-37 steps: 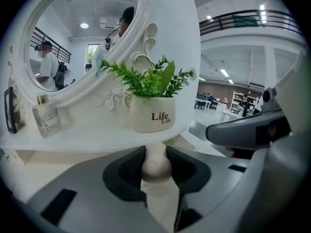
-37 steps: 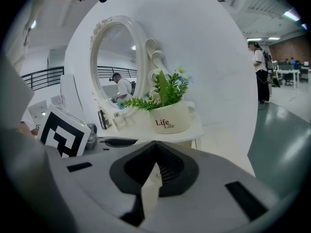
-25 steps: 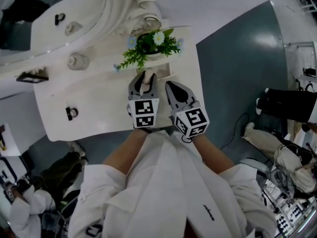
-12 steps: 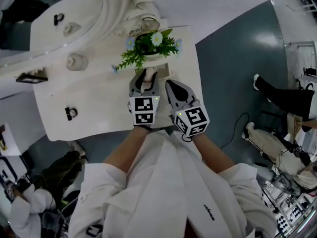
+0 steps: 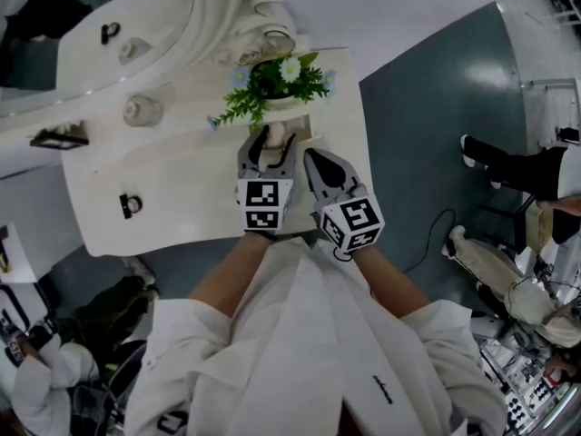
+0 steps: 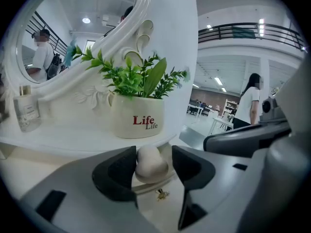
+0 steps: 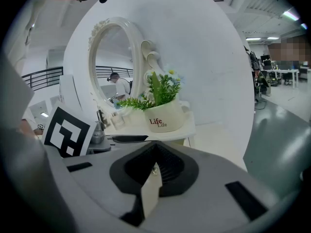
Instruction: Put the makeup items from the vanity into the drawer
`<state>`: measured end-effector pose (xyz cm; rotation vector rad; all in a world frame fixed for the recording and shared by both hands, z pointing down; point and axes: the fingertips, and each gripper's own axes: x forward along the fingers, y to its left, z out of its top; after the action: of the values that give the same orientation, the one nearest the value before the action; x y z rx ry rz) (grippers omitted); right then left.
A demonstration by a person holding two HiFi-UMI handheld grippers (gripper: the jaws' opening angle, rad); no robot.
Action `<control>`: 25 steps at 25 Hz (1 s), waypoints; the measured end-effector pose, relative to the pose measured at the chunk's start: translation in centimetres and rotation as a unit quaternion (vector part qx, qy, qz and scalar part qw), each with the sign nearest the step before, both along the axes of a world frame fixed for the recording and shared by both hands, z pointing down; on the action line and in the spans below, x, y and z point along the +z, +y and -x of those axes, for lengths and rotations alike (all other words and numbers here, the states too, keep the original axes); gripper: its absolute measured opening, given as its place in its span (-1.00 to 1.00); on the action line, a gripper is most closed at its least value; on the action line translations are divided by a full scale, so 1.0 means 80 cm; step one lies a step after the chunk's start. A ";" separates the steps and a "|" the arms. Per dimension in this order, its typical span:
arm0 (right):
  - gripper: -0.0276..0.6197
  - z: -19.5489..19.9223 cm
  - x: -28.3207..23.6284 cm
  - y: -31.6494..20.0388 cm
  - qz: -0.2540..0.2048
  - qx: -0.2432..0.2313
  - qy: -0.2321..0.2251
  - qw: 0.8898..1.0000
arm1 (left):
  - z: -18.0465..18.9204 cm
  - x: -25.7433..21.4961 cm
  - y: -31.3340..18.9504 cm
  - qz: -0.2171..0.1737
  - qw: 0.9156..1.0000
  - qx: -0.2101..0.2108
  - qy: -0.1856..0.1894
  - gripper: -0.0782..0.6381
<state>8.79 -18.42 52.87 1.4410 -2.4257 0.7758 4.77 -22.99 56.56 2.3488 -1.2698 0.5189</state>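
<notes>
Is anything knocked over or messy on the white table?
Nothing stands out. The plant pot stands upright, the small bottle beside the mirror is upright too, and nothing looks spilled or broken.

Left claw (image 5: 272,135) jaws just opening; beige puff (image 5: 273,143) between.

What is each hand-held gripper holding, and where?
Left hand-held gripper: nothing; its jaws have just been opening around the beige sponge. Right hand-held gripper: shut on the drawer front, by its gold knob.
</notes>
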 end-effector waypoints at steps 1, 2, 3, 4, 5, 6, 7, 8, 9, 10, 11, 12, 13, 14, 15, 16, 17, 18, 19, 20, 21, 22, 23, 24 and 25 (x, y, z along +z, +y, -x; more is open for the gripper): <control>-0.86 0.000 0.000 0.001 0.000 0.000 0.000 1.000 | 0.000 -0.002 0.001 -0.003 1.000 0.001 0.002 -0.15; -0.86 0.000 0.000 0.002 0.000 0.000 0.000 1.000 | 0.000 -0.004 0.003 -0.005 1.000 0.001 0.004 -0.13; -0.86 0.001 0.000 0.003 0.000 0.000 0.000 1.000 | 0.001 -0.006 0.004 -0.008 1.000 0.002 0.005 -0.12; -0.86 0.002 0.000 0.004 0.000 -0.001 0.001 1.000 | 0.001 -0.007 0.006 -0.009 1.000 0.002 0.006 -0.11; -0.86 0.002 0.000 0.005 -0.001 -0.002 0.001 1.000 | 0.002 -0.009 0.007 -0.012 1.000 0.003 0.005 -0.11; -0.86 0.003 0.000 0.006 -0.001 -0.002 0.001 1.000 | 0.002 -0.011 0.008 -0.015 1.000 0.003 0.004 -0.11; -0.86 0.003 0.000 0.007 -0.001 -0.003 0.002 1.000 | 0.003 -0.013 0.008 -0.020 1.000 0.004 0.003 -0.11; -0.86 0.004 0.000 0.008 -0.001 -0.003 0.001 1.000 | 0.004 -0.015 0.009 -0.024 1.000 0.004 0.001 -0.11; -0.86 0.005 0.000 0.008 -0.001 -0.003 0.002 1.000 | 0.005 -0.017 0.009 -0.029 1.000 0.005 -0.002 -0.11; -0.86 0.005 -0.001 0.009 -0.001 -0.004 0.002 1.000 | 0.006 -0.019 0.009 -0.032 0.999 0.006 -0.005 -0.11; -0.86 0.006 0.000 0.010 -0.001 -0.004 0.002 1.000 | 0.006 -0.020 0.009 -0.035 0.999 0.007 -0.010 -0.11; -0.86 0.006 0.000 0.011 -0.001 -0.005 0.003 1.000 | 0.005 -0.020 0.009 -0.037 0.999 0.009 -0.014 -0.11; -0.86 0.006 0.001 0.011 0.000 -0.005 0.003 1.000 | 0.005 -0.018 0.009 -0.036 0.999 0.010 -0.020 -0.11; -0.86 0.006 0.001 0.012 0.000 -0.005 0.003 1.000 | 0.006 -0.016 0.010 -0.033 0.999 0.009 -0.026 -0.12; -0.86 0.007 0.001 0.013 0.000 -0.005 0.003 1.000 | 0.009 -0.013 0.010 -0.029 0.999 0.005 -0.035 -0.14; -0.86 0.007 0.001 0.014 0.000 -0.005 0.003 1.000 | 0.012 -0.009 0.010 -0.024 0.999 0.000 -0.043 -0.23; -0.86 0.007 0.001 0.015 0.000 -0.006 0.003 1.000 | 0.016 -0.006 0.010 -0.019 0.999 -0.004 -0.050 -0.32; -0.86 0.008 0.001 0.015 0.001 -0.006 0.003 1.000 | 0.018 -0.004 0.009 -0.017 0.998 -0.006 -0.054 -0.35; -0.86 0.008 0.001 0.016 0.001 -0.006 0.003 1.000 | 0.019 -0.003 0.008 -0.015 0.998 -0.005 -0.058 -0.37; -0.86 0.008 0.000 0.016 0.001 -0.006 0.003 1.000 | 0.018 -0.002 0.007 -0.015 0.998 -0.002 -0.063 -0.40; -0.86 0.008 0.000 0.015 0.000 -0.006 0.003 1.000 | 0.017 -0.001 0.007 -0.014 0.998 0.003 -0.066 -0.41; -0.86 0.008 0.001 0.015 0.000 -0.007 0.003 1.000 | 0.015 0.000 0.006 -0.011 0.998 0.009 -0.066 -0.43; -0.86 0.008 0.001 0.016 0.000 -0.007 0.003 1.000 | 0.013 0.000 0.007 -0.009 0.998 0.017 -0.062 -0.45; -0.86 0.008 0.002 0.016 0.000 -0.007 0.004 1.000 | 0.010 0.001 0.007 -0.006 0.998 0.026 -0.053 -0.45; -0.86 0.008 0.002 0.017 -0.001 -0.008 0.004 1.000 | 0.007 0.001 0.007 -0.003 0.998 0.037 -0.044 -0.45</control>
<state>8.12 -17.10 53.06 1.4213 -2.4295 0.7645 4.21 -22.41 56.67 2.4106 -1.2271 0.6489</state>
